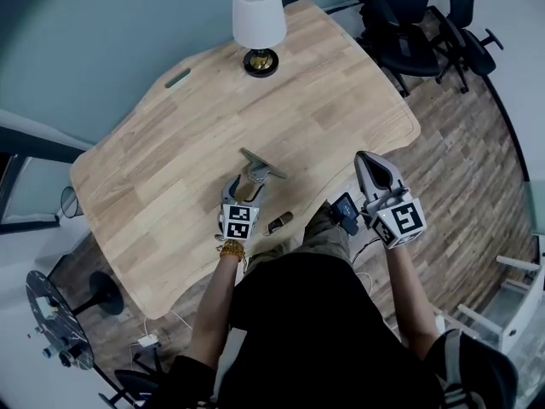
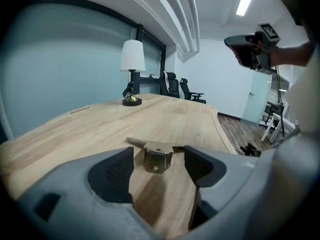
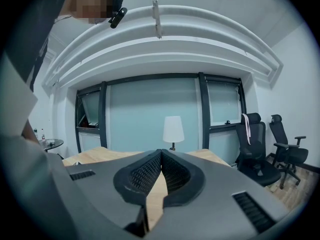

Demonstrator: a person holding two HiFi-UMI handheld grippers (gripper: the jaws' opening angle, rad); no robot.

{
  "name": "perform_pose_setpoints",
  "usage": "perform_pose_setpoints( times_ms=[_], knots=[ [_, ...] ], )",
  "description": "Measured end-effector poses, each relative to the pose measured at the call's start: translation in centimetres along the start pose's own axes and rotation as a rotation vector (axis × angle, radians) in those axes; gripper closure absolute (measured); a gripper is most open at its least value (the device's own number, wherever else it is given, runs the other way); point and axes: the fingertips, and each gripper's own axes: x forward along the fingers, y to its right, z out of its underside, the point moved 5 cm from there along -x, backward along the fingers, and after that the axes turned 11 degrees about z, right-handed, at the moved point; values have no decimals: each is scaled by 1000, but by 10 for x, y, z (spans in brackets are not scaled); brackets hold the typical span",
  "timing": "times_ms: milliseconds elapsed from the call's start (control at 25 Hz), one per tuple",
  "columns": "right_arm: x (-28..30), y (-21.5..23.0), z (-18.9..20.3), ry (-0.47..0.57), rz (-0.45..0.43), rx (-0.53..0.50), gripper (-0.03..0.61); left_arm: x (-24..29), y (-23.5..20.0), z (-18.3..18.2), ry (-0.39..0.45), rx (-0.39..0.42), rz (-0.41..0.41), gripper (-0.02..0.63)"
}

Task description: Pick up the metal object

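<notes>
Table (image 1: 153, 203): pale wood, matt, visible grain. On it, metal object (image 2: 157, 160): polished, silvery-brass sheen. My left gripper (image 2: 159, 165): smooth matt grey plastic; pads (image 2: 111, 174) black, finely ribbed.

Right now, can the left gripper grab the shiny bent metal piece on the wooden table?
Probably yes. The left gripper has its jaws open, the shiny bent metal piece sits just ahead of the gap, and nothing blocks the way.

That small dark thing (image 1: 280, 223) at the desk (image 1: 170, 186) edge is too tiny to make out. In the right gripper view the right claw (image 3: 161, 153) blocks most of the desk.
</notes>
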Motion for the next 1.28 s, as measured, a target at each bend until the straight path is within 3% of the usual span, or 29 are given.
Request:
perform_pose_setpoints(
  times_ms=[440, 800, 1280],
  knots=[
    [1, 10, 3, -26, 34, 28, 578, 29, -7, 41, -126, -39, 27, 276],
    [0, 15, 6, -25, 48, 37, 578, 54, -13, 33, -177, -18, 22, 273],
    [1, 12, 2, -28, 49, 11, 578, 72, -15, 16, -170, -7, 21, 289]
  ],
)
